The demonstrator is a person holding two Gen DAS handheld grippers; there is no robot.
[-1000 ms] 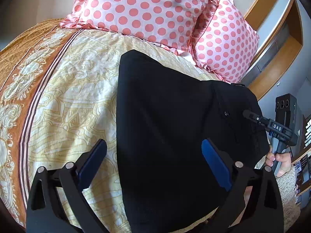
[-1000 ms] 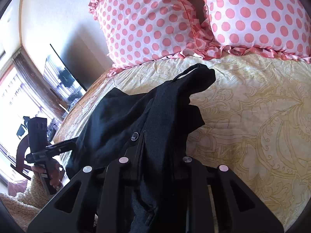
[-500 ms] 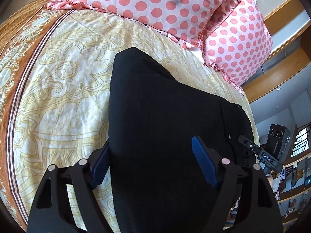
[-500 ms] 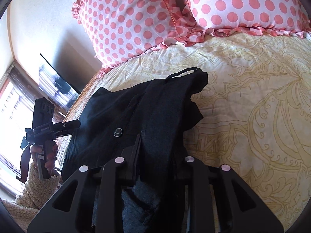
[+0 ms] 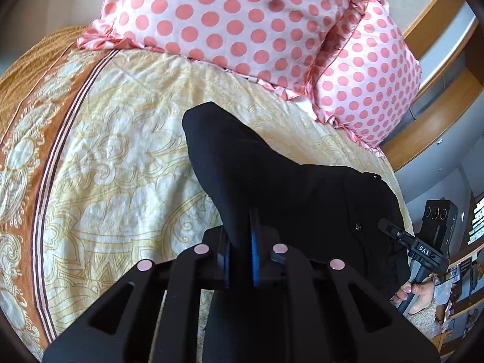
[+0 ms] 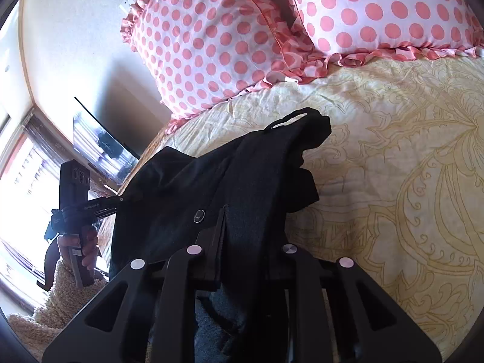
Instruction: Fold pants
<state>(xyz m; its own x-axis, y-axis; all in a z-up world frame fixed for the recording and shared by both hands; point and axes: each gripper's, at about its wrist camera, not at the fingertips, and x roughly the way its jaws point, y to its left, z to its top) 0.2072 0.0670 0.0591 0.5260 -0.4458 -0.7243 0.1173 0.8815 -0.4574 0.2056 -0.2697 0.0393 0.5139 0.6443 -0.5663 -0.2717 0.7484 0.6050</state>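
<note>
Black fabric: the pants (image 5: 302, 199) lay bunched on the bed, on the cream bedspread (image 5: 115, 163) with its yellow scroll pattern; one end reached toward the pillows, the other ran down to both grippers
Pants, right wrist view: the pants (image 6: 242, 187) showed a small round button near the fly and a loop at the far tip; a fold of cloth rose between the fingers of the right tool
Left gripper: the left gripper (image 5: 240, 254) was pressed together on a ridge of the pants; the blue pads (image 5: 253, 251) pinched the cloth so that almost no gap showed
Right gripper: the right gripper (image 6: 248, 242) pinched the waist end of the pants; its jaws were closing on the thick cloth wedged between them
Hands: a hand (image 6: 84, 242) gripped the left tool's handle at the bed's edge, a fluffy beige sleeve (image 6: 57, 299) below it; in the left wrist view a hand (image 5: 420, 295) held the right tool beside the pants
Bedspread border: an orange-brown band (image 5: 21, 139) with pale medallions ran along the left side
Pillows: two white pillows with pink dots and ruffled edges (image 5: 242, 18) (image 5: 369, 78) stood at the head of the bed, well apart from the pants
Room: a dark screen (image 6: 99, 145) hung by a bright window; wooden shelving (image 5: 435, 115) stood to the right
</note>
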